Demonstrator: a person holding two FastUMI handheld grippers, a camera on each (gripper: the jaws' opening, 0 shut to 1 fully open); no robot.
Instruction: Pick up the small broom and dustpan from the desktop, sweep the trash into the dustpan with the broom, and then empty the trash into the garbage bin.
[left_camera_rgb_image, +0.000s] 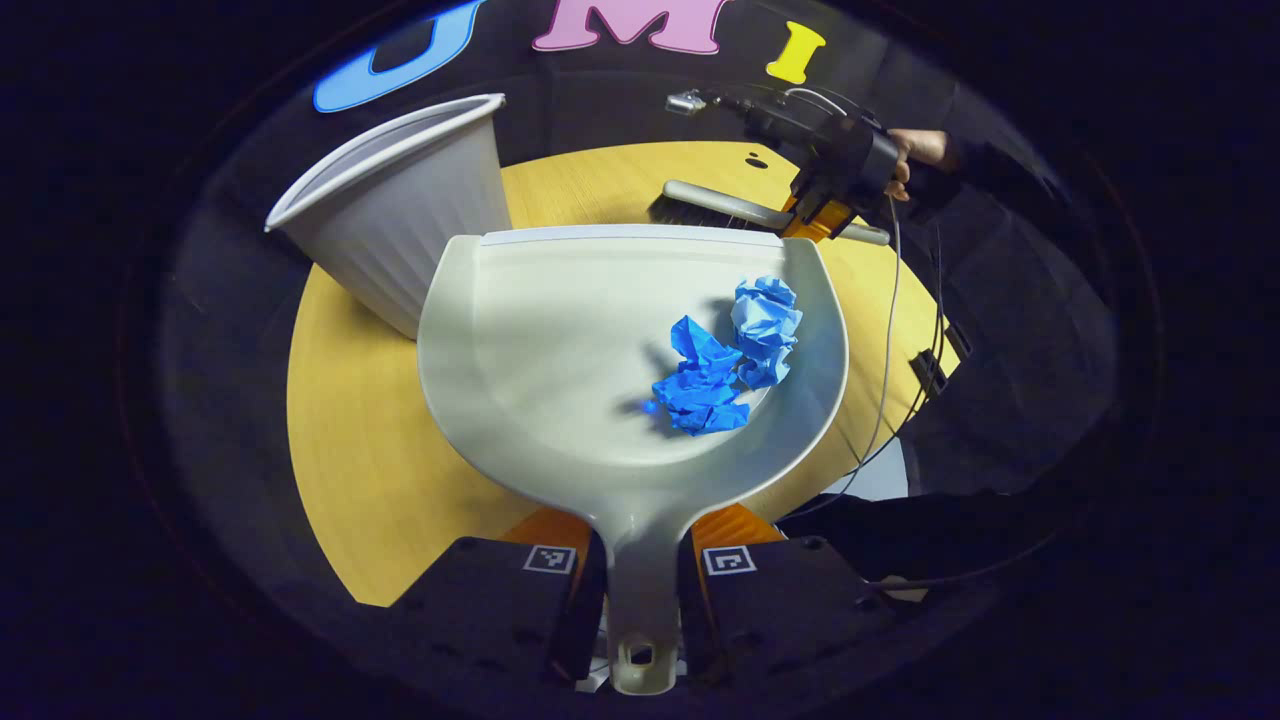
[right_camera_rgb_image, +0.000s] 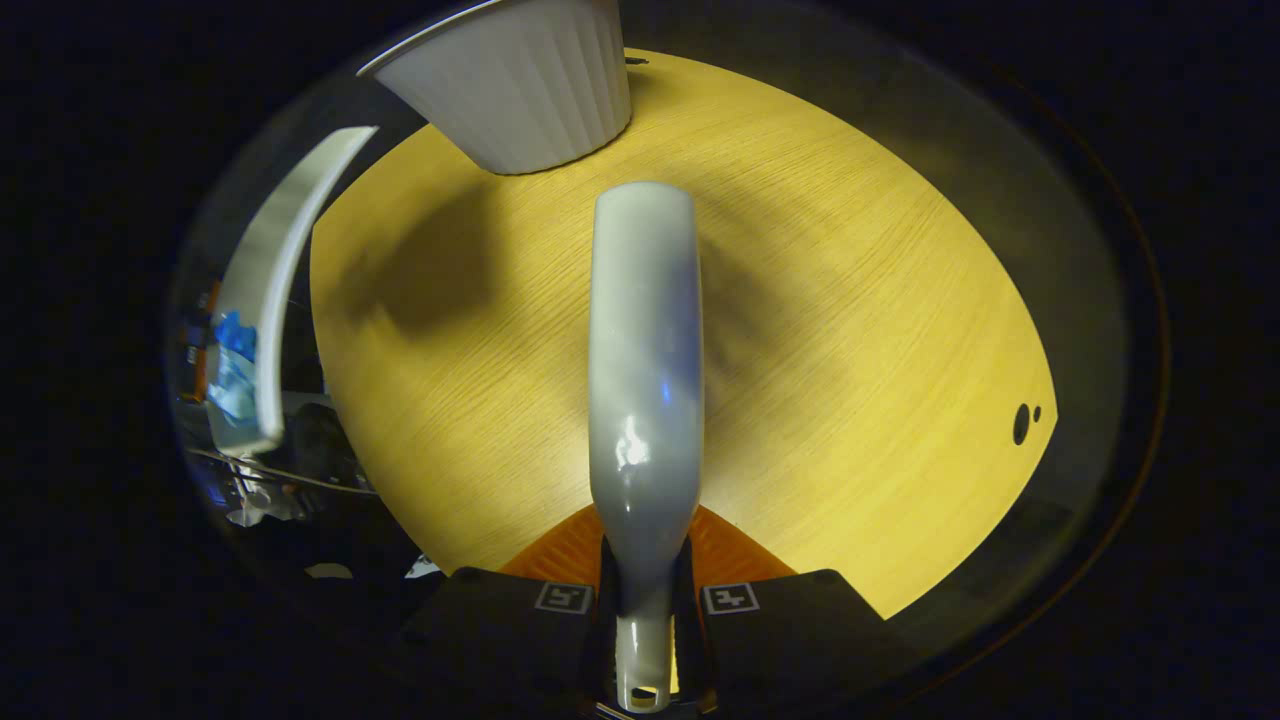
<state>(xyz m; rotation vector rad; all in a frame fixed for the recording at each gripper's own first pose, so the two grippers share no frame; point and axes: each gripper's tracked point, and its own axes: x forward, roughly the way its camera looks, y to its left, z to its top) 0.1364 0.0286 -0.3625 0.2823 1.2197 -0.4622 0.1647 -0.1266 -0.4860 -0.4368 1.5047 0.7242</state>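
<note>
Item: dustpan (left_camera_rgb_image: 600, 350), handle clamped in my left gripper (left_camera_rgb_image: 640, 590), blue trash (left_camera_rgb_image: 725, 365) aboard. Broom (right_camera_rgb_image: 645, 370) clamped in right gripper (right_camera_rgb_image: 645, 600). Bin (left_camera_rgb_image: 400, 225) at eleven o'clock; next, carry and tip.

- Dustpan (left_camera_rgb_image: 560, 340): pale grey-white, plain
- Crumpled paper (left_camera_rgb_image: 725, 360) in it: bright blue, two shades
- Bin (left_camera_rgb_image: 400, 220): light grey with fine upright ribs
- Broom (right_camera_rgb_image: 645, 360): glossy pale grey back and handle, dark bristles (left_camera_rgb_image: 690, 212)
- Table (right_camera_rgb_image: 850, 300): yellow wood grain
</note>
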